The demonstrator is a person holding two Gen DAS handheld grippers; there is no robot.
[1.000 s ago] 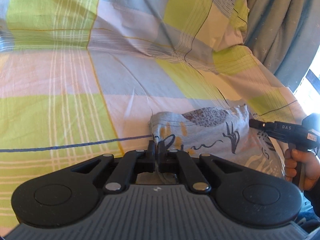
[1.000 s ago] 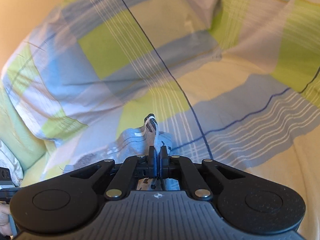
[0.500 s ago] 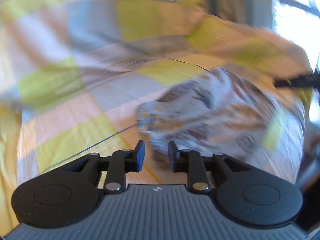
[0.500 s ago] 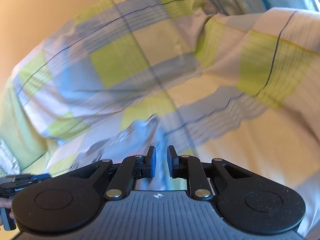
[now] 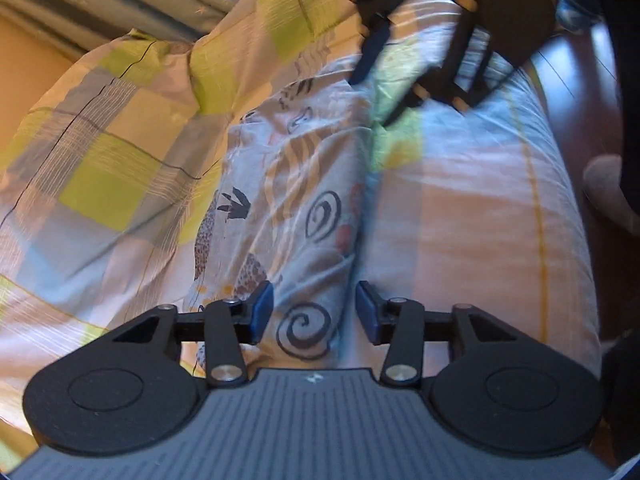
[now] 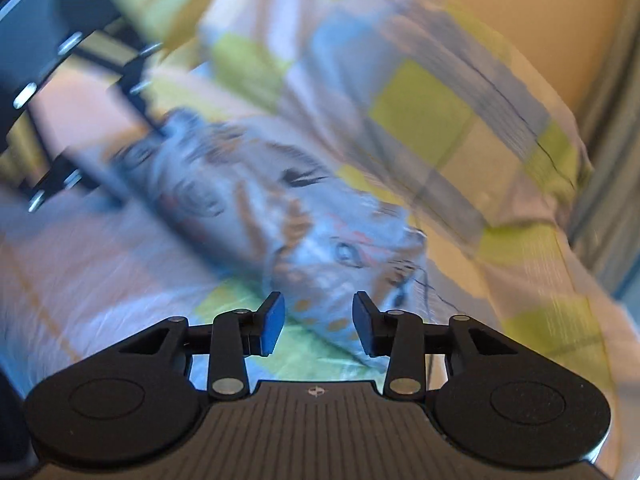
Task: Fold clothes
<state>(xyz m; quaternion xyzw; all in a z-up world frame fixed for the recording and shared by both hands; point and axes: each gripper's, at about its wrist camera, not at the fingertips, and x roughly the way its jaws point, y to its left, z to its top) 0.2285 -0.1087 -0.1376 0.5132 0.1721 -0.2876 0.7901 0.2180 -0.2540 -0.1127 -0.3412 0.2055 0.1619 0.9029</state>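
A: What is seen, largest first?

B: A checked bed cover [image 5: 120, 168] is spread out; the patterned garment [image 5: 296, 208] is laid on it as a narrow folded strip, running 6 to 12 o'clock.

A: And the tongs?

B: The left tongs [image 5: 315, 312] and right tongs [image 6: 319, 324] are opening; cloth lies beneath them, nothing pinched.

A: Progress?

B: One fold is judged done; further folds probably remain.

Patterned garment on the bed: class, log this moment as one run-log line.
left gripper: opening, nothing pinched | right gripper: opening, nothing pinched | patterned garment: lying folded on checked bedcover
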